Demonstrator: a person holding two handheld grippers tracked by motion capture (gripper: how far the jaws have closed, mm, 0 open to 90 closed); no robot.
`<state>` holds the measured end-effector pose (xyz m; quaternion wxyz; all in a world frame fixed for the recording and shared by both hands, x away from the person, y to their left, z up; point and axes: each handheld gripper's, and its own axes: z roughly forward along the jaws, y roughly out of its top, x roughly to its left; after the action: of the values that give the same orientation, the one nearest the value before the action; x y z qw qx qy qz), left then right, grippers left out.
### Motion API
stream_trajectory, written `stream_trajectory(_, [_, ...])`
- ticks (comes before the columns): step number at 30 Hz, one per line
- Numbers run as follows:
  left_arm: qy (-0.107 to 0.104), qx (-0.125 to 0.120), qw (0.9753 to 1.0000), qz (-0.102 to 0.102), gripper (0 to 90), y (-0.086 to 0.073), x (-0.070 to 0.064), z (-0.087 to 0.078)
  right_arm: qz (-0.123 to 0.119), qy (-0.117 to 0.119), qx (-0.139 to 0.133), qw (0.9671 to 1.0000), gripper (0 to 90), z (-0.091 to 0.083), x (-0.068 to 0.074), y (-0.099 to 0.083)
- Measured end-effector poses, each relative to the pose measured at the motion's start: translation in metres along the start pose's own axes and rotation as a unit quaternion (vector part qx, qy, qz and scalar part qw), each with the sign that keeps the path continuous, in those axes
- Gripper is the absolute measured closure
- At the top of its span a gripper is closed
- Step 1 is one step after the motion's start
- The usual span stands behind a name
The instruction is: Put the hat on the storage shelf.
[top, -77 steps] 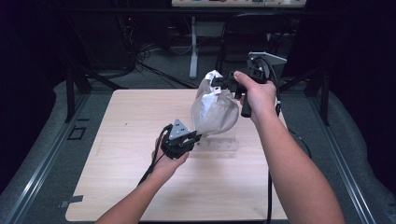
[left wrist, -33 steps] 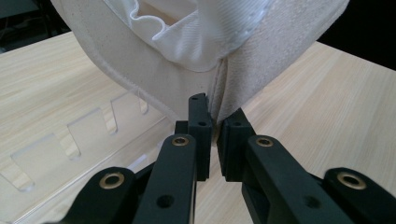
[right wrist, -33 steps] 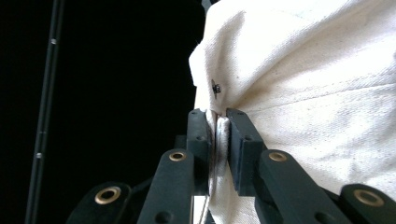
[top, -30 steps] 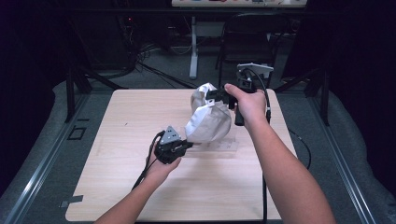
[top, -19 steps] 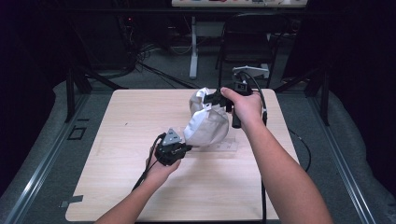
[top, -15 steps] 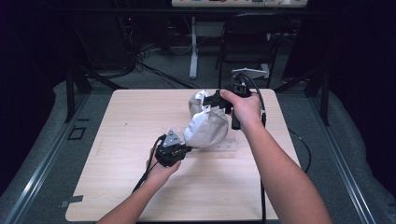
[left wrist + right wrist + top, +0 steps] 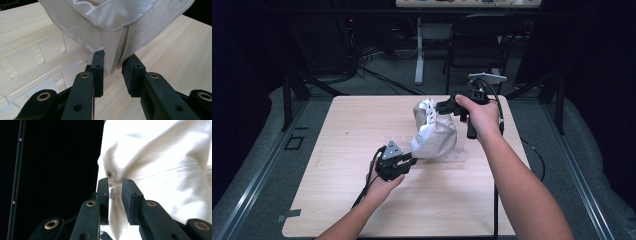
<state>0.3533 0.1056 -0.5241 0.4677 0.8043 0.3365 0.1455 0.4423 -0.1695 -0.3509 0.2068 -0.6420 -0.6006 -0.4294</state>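
A white cloth bag (image 7: 434, 135) hangs over the wooden table (image 7: 357, 120), its open rim turned up and left. My right gripper (image 7: 441, 106) is shut on the upper rim, and white fabric (image 7: 160, 157) is pinched between its jaws (image 7: 115, 181). My left gripper (image 7: 412, 161) sits low at the bag's lower left corner. In the left gripper view that seamed corner (image 7: 113, 62) is held between the two jaws (image 7: 112, 60), just above the table. A clear acrylic rack (image 7: 458, 156) lies flat under the bag, and its slotted tabs (image 7: 32, 55) show left of the jaws.
A black chair (image 7: 479, 45) and a tangle of floor cables (image 7: 362, 65) are beyond the far edge. Metal rails (image 7: 257, 170) run along the floor at left. Bare wood (image 7: 452, 205) stretches toward the near edge.
My right hand has lowered the bag and drawn it slightly back. The left gripper has shifted a little toward me and left, and the bag now stretches down toward it.
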Motion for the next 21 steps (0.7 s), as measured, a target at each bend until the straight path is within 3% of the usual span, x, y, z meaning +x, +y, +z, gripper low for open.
stream_trajectory(11, [0.007, -0.007, 0.9999, 0.005, 65.5, 0.0, -0.001, -0.009, -0.009, -0.006, 0.001, 0.9999, 75.4, -0.006, -0.004, -0.004])
stream_trajectory(21, [0.009, -0.002, 0.9999, -0.006, 63.9, -0.005, 0.004, -0.021, -0.016, -0.025, -0.004, 0.9996, 74.0, -0.016, -0.005, -0.007])
